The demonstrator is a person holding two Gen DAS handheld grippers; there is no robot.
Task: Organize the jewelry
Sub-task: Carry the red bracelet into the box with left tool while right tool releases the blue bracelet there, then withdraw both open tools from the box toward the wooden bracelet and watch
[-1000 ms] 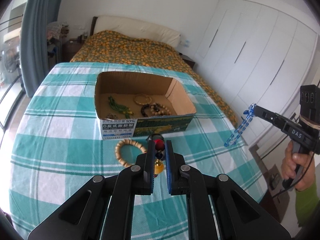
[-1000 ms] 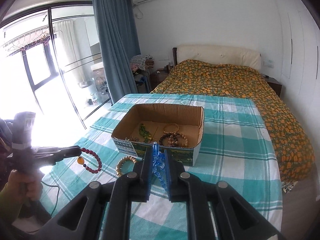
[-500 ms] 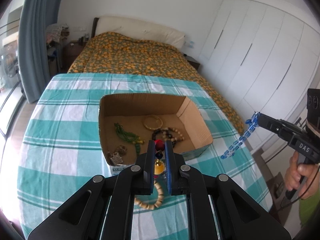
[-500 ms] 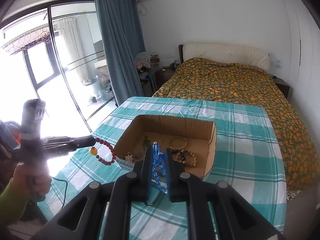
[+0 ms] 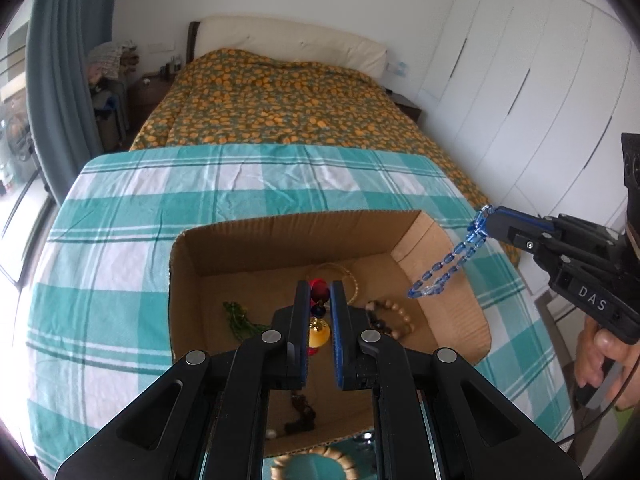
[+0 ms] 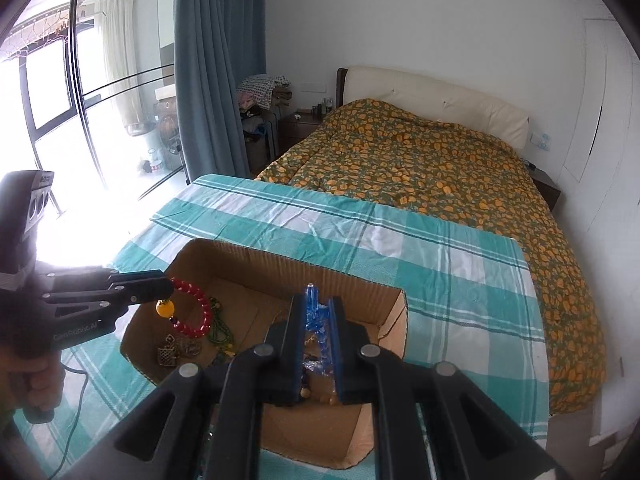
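An open cardboard box (image 5: 280,246) (image 6: 348,284) stands on the teal checked tablecloth. My left gripper (image 5: 320,294) (image 6: 170,290) is shut on a red bead bracelet (image 6: 196,312) (image 5: 319,290) with a yellow bead, held above the box's left side. My right gripper (image 6: 316,306) (image 5: 490,222) is shut on a blue bead bracelet (image 5: 448,266) (image 6: 320,340), hanging over the box's right side. Inside lie a green necklace (image 5: 240,322), a gold bangle (image 5: 352,280), a brown bead bracelet (image 5: 394,318) and small charms (image 6: 176,350).
A light wooden bead bracelet (image 5: 316,460) lies on the cloth in front of the box. A bed with an orange patterned cover (image 6: 440,172) is beyond the table. White wardrobes (image 5: 540,100) stand at the right, a curtain and window (image 6: 100,80) at the left.
Both grippers have moved forward with their bracelets, from in front of the box to above its inside. The wooden bracelet has dropped to the bottom of the left wrist view.
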